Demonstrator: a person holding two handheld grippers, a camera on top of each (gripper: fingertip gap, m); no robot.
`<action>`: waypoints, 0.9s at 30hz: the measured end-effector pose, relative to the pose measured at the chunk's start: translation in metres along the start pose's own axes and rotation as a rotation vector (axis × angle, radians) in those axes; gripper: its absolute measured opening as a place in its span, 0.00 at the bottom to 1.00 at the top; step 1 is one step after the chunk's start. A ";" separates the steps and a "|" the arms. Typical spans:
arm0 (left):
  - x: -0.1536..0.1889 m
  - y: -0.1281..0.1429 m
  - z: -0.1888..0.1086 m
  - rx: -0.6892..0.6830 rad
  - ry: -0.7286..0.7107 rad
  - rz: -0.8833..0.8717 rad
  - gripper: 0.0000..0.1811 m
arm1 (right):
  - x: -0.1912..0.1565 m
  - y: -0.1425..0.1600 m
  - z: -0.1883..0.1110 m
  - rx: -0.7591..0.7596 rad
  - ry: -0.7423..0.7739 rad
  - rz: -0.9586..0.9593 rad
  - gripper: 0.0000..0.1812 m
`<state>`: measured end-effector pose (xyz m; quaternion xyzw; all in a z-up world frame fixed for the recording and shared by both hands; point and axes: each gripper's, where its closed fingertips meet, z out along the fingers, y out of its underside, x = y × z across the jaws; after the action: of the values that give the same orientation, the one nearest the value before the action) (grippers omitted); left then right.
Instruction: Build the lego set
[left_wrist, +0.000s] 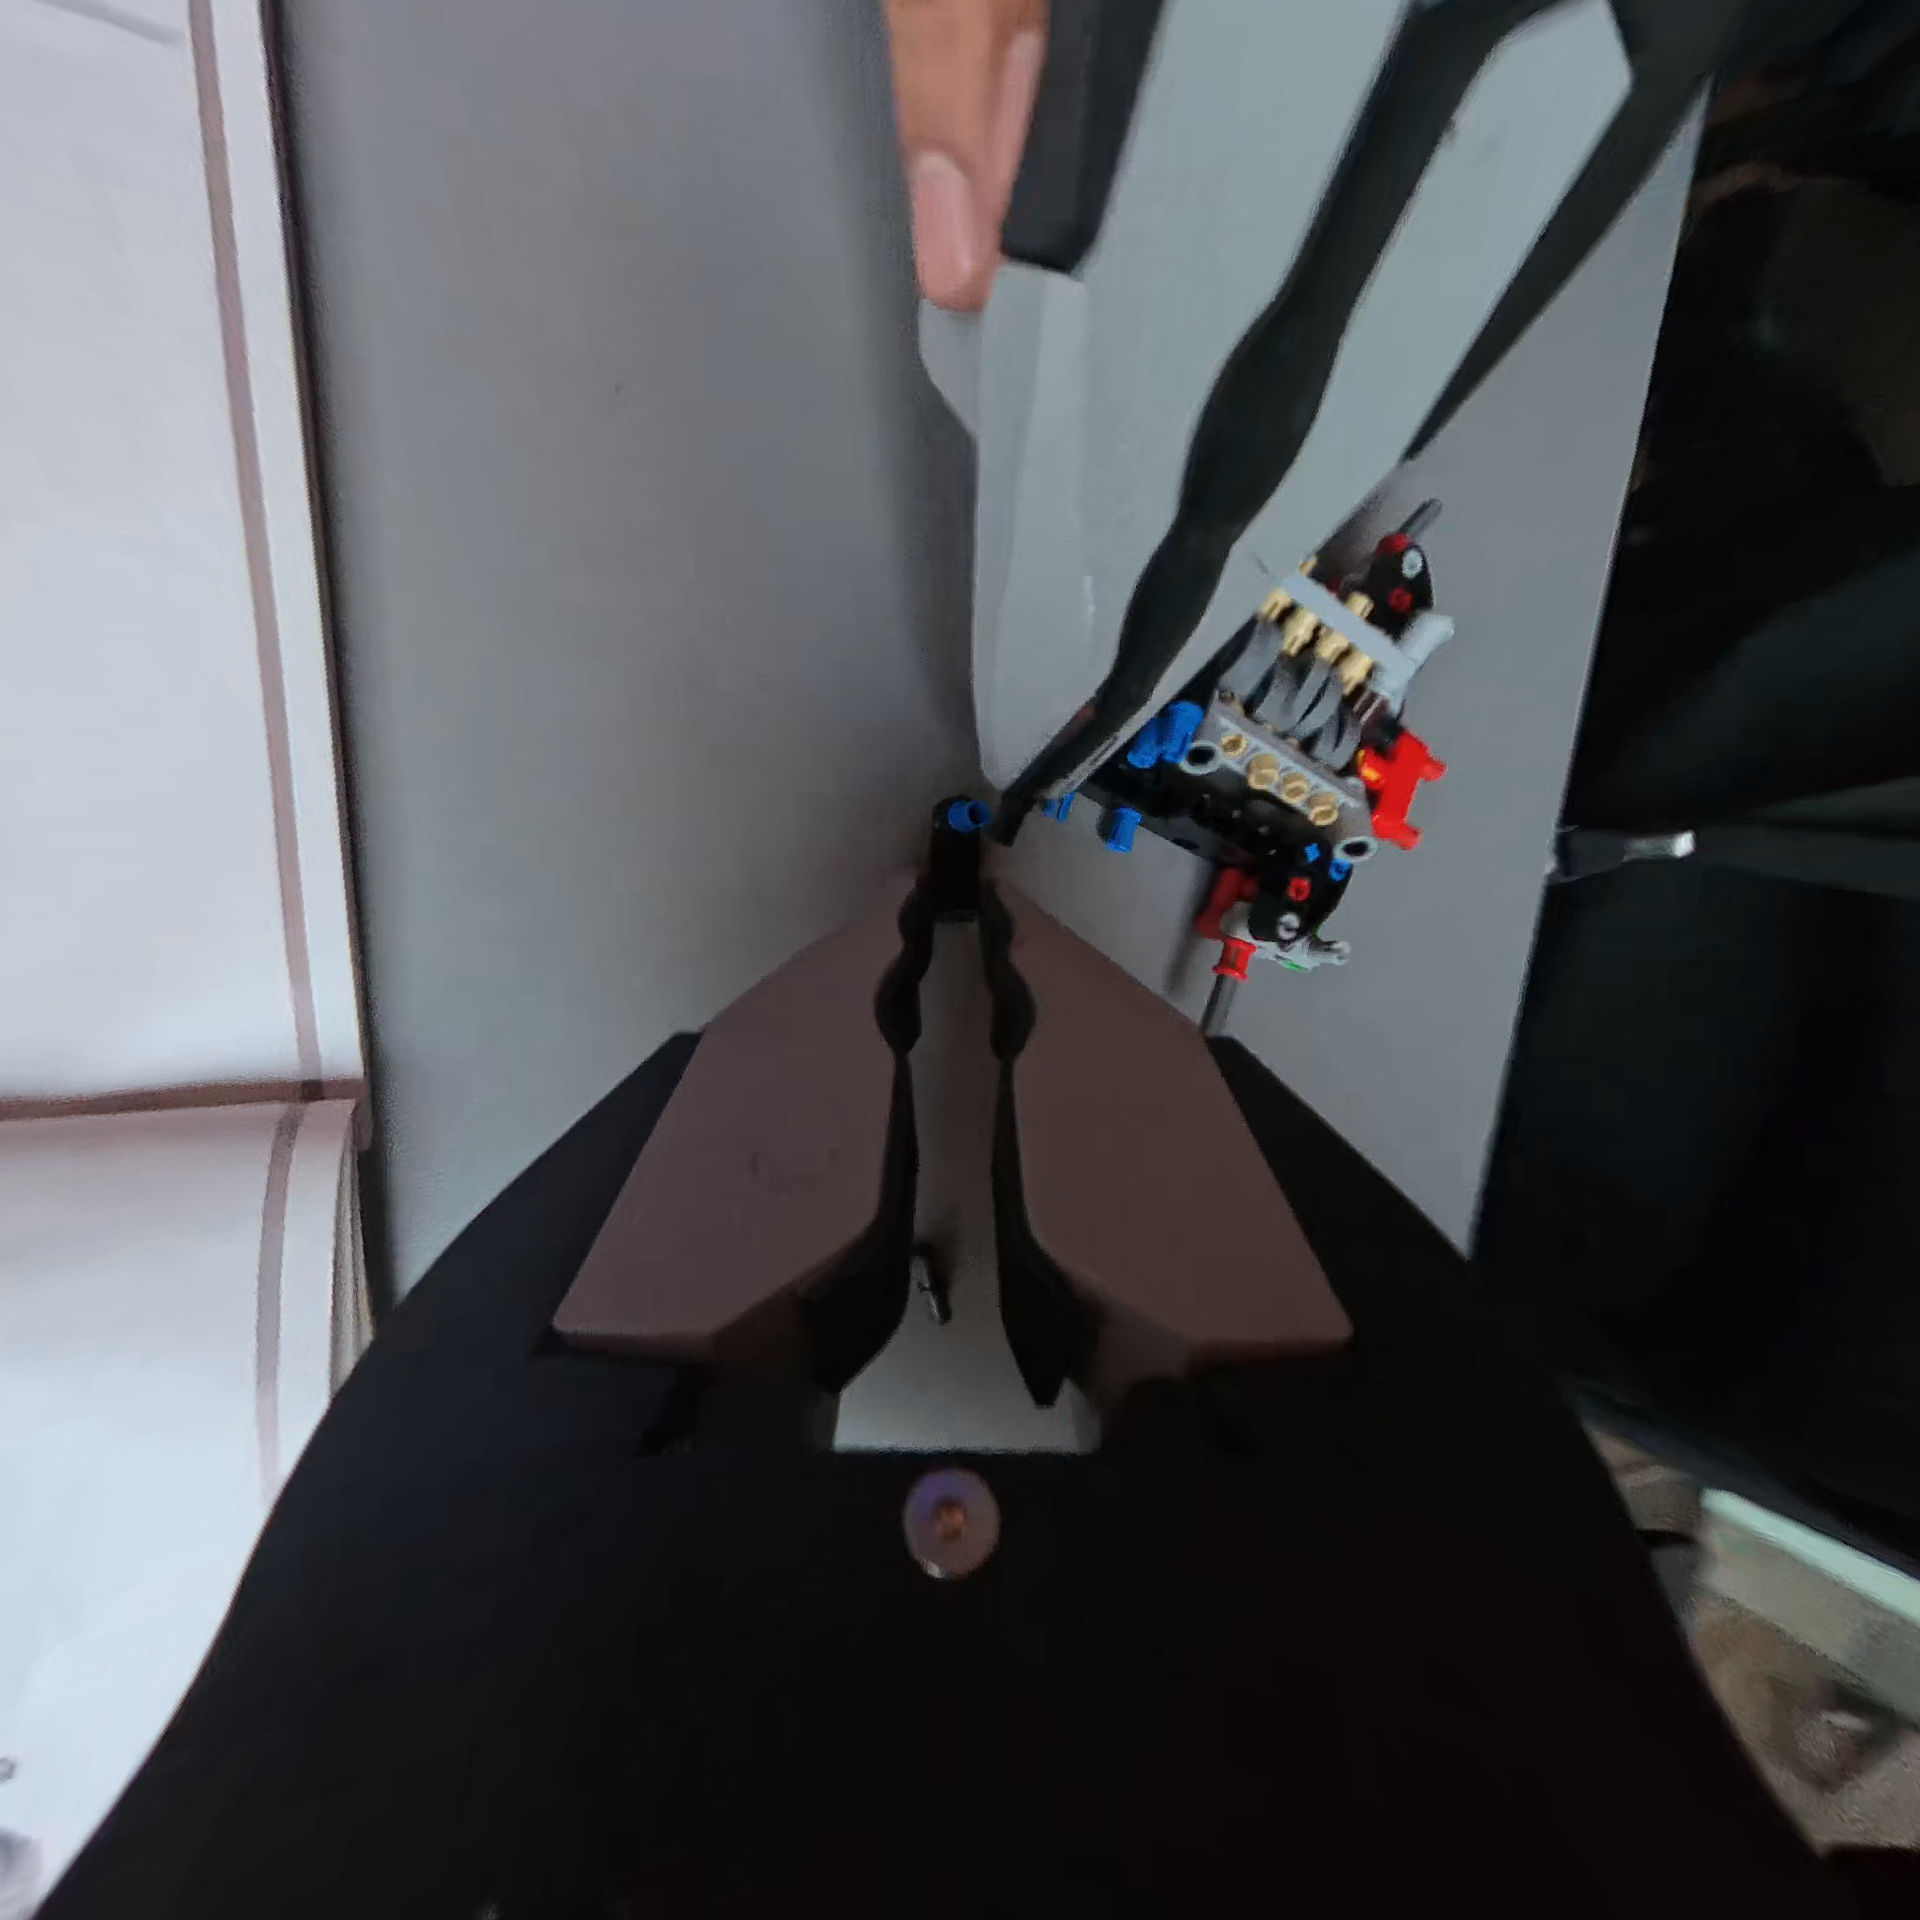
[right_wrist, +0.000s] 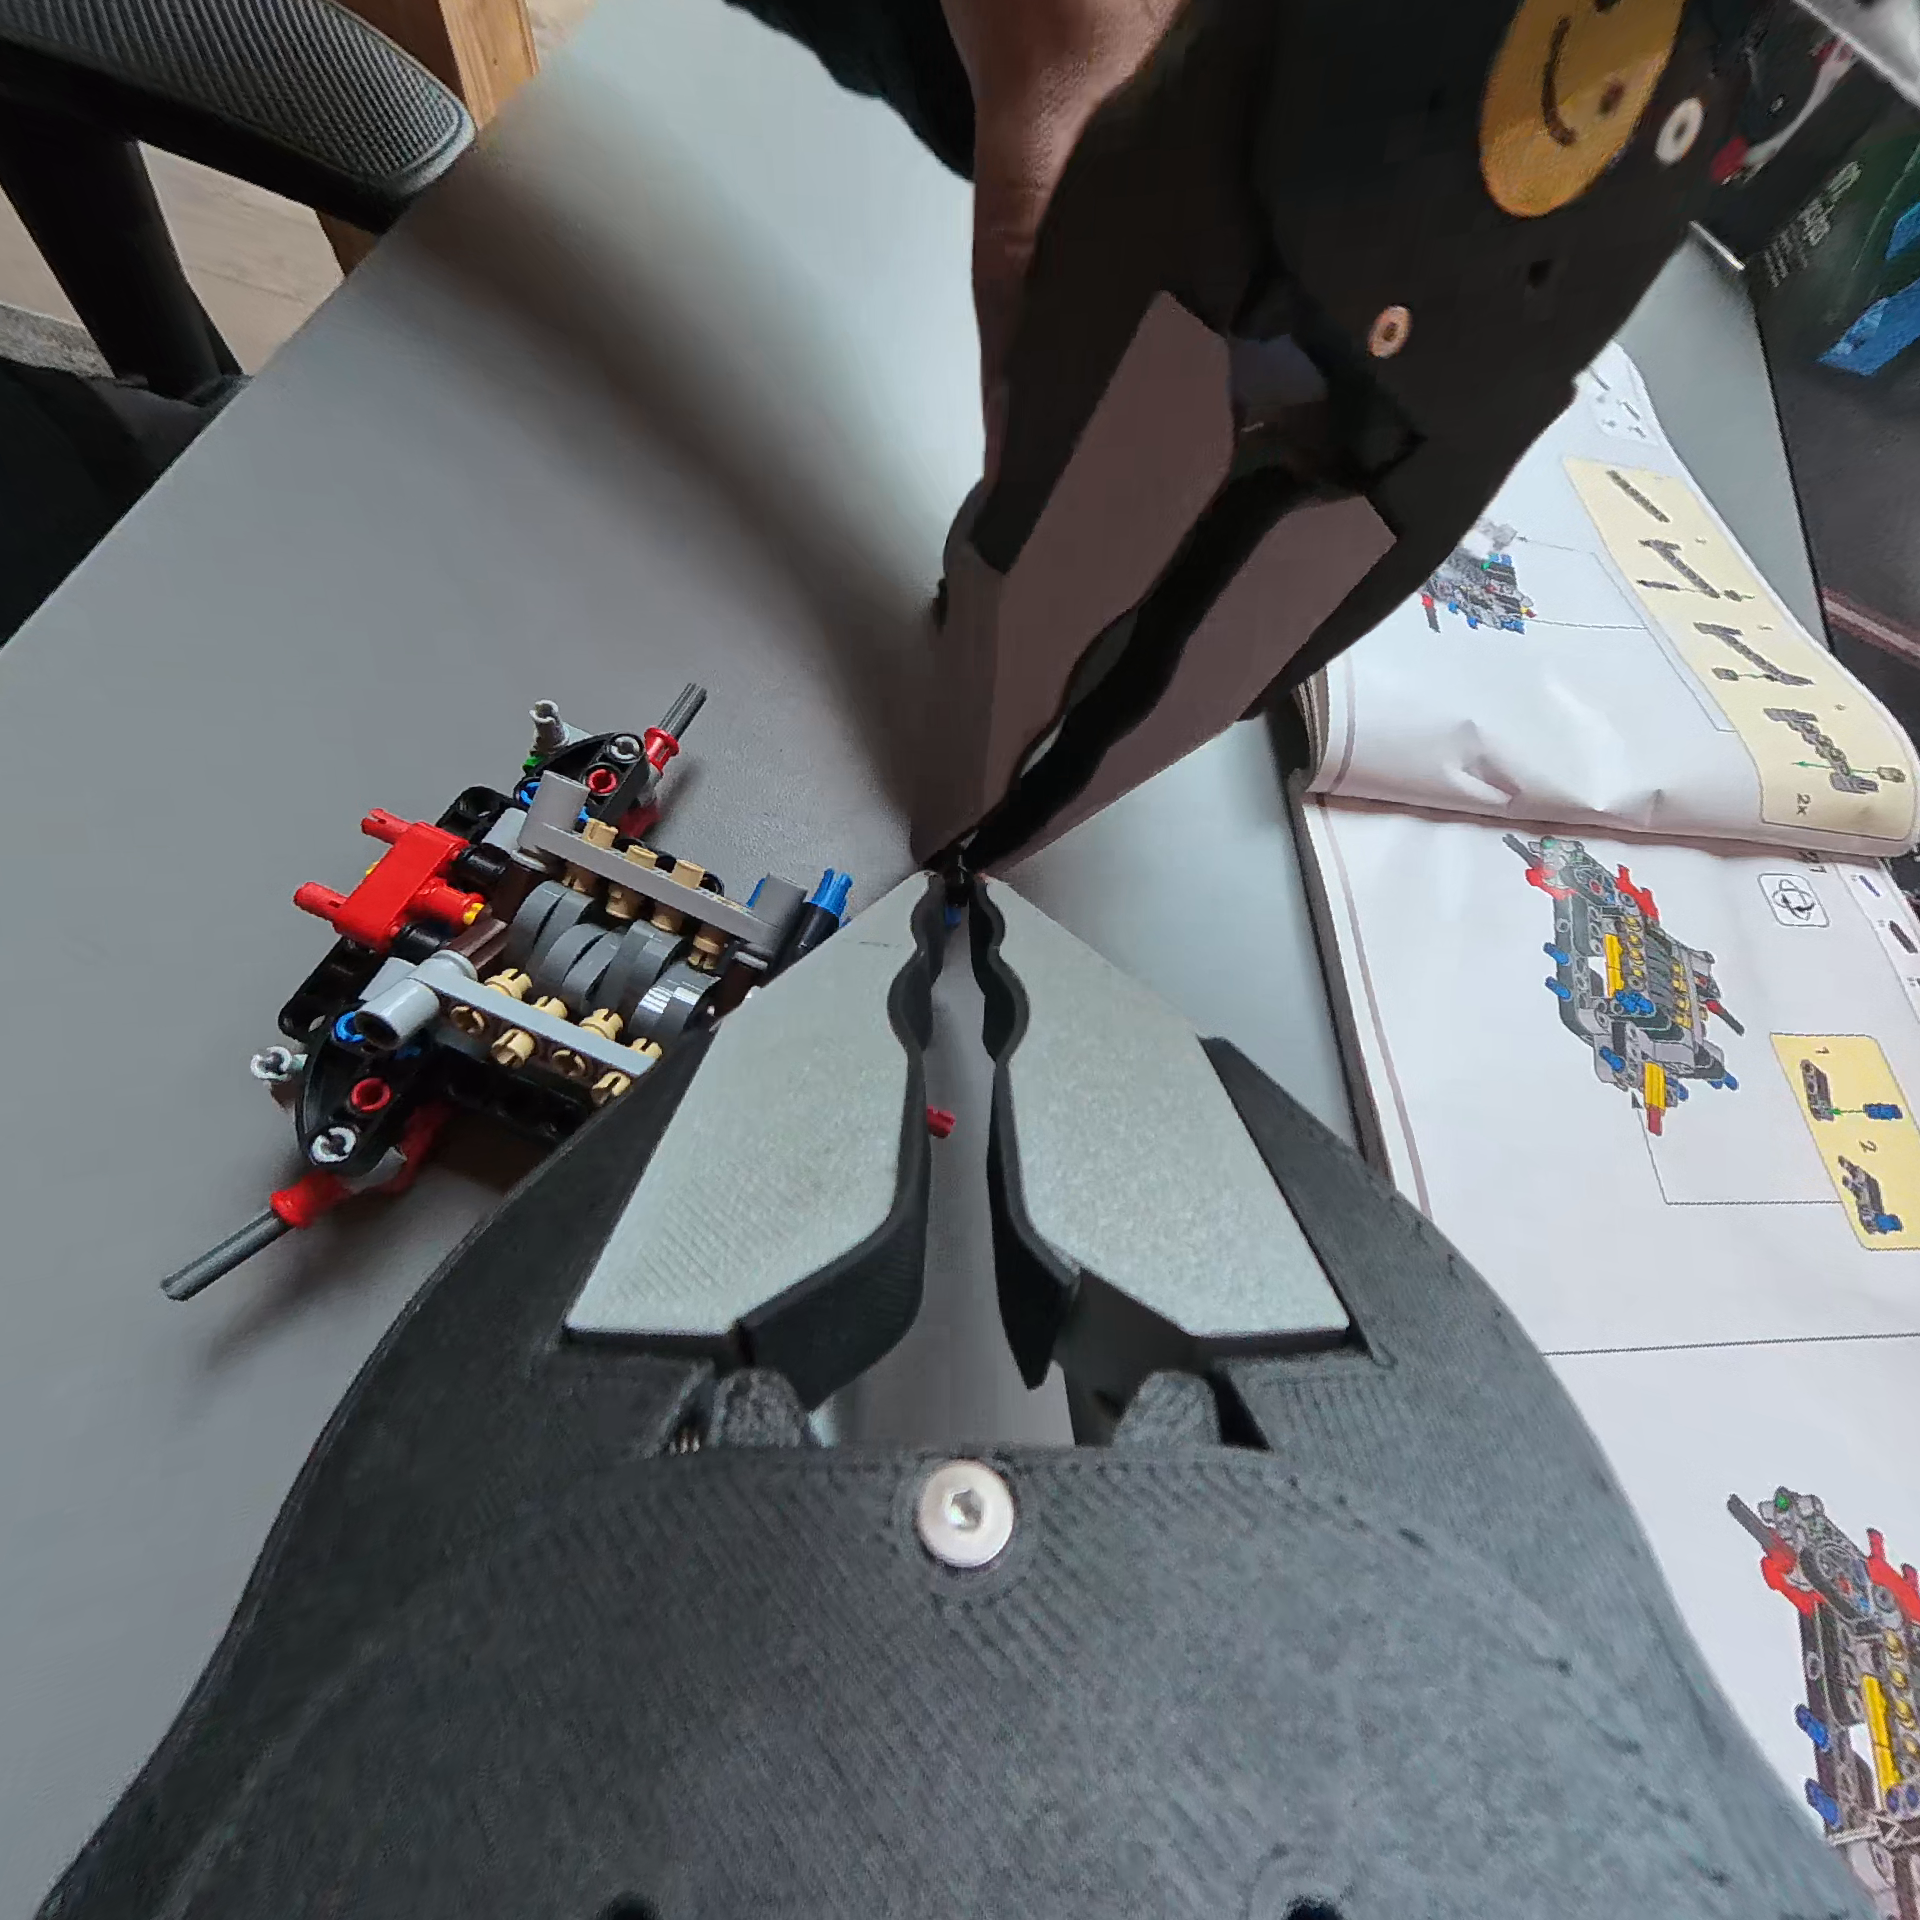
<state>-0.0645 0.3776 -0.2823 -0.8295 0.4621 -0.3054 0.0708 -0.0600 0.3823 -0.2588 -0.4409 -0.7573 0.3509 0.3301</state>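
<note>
Grey table (right_wrist: 623, 436), matte surface. Partly built lego assembly (right_wrist: 520, 956) lies directly on it, left of centre in the right wrist view. Open instruction booklet (right_wrist: 1621, 1039) lies flat along the right edge of the frame. One small red piece (right_wrist: 939, 1119) lies loose near centre.

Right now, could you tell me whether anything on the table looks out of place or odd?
One thing: a tiny red piece lies alone on the grey table, apart from the lego model, seen between the right gripper's fingers. Otherwise nothing stands out.

Soft daylight, faint shadows, slight motion blur, strong wide-angle edge bending.
</note>
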 end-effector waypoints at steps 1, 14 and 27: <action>0.000 -0.001 0.000 -0.002 0.037 -0.065 0.03 | 0.000 0.001 0.001 -0.009 0.004 -0.003 0.01; -0.010 -0.009 -0.005 0.014 0.351 -0.447 0.02 | 0.013 0.019 0.010 -0.135 0.067 0.015 0.01; -0.004 0.000 -0.020 0.049 0.025 -0.054 0.16 | 0.021 0.014 0.002 -0.074 0.061 0.099 0.01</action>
<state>-0.0775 0.3846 -0.2677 -0.8358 0.4326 -0.3291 0.0771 -0.0633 0.4059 -0.2673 -0.5000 -0.7369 0.3249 0.3186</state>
